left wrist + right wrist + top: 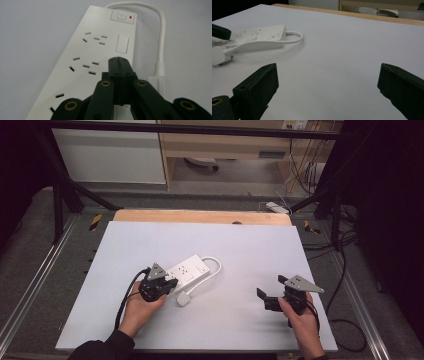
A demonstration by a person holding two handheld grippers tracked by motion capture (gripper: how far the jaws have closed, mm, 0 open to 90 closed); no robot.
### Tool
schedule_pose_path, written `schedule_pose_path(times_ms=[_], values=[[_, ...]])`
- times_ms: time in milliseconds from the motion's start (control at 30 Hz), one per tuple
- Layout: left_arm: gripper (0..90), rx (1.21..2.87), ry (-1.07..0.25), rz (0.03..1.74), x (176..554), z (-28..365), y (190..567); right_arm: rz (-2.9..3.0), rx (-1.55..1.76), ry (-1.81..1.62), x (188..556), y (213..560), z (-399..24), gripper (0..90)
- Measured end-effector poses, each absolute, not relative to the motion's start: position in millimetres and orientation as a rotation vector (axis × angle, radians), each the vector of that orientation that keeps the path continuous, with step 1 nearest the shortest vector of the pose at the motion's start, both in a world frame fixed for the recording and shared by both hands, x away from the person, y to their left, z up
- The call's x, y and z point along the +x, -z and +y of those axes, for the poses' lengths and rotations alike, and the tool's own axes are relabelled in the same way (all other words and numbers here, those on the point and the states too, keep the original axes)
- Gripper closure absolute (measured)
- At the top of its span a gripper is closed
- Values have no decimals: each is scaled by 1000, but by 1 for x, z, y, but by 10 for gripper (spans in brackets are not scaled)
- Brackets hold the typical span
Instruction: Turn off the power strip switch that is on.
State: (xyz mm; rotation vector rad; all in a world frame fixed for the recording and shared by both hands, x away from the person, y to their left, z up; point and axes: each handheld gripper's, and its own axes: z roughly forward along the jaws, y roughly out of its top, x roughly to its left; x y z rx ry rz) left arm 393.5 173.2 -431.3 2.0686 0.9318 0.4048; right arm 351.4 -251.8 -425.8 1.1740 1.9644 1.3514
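Observation:
A white power strip (189, 269) lies slantwise on the white table top (150, 240). Its cable (216, 265) loops from the far end back to a white plug (183, 298) lying beside it. My left gripper (169, 284) hovers over the strip's near end. In the left gripper view the gripper (117, 65) has its jaws pressed together, empty, above the strip's face (82, 50), short of the rocker switch (122, 17). My right gripper (270, 292) sits at the table's right, apart from the strip. There its jaws stand wide apart (328, 85) over bare table, with the strip (259, 35) far off.
A wooden strip (200, 216) borders the table's far edge. Beyond it stand a shelf unit and a loose white adapter (276, 207) on the floor. Black cables (345, 270) trail along the right side. The metal frame rails (30, 285) flank the table.

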Motion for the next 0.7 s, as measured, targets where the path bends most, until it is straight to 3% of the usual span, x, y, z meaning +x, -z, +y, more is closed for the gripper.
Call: schedule_pose_path(times_ms=[700], values=[[898,2081,-398,935,392,174,432,1967,1167,-1349,351,425,-252,37]])
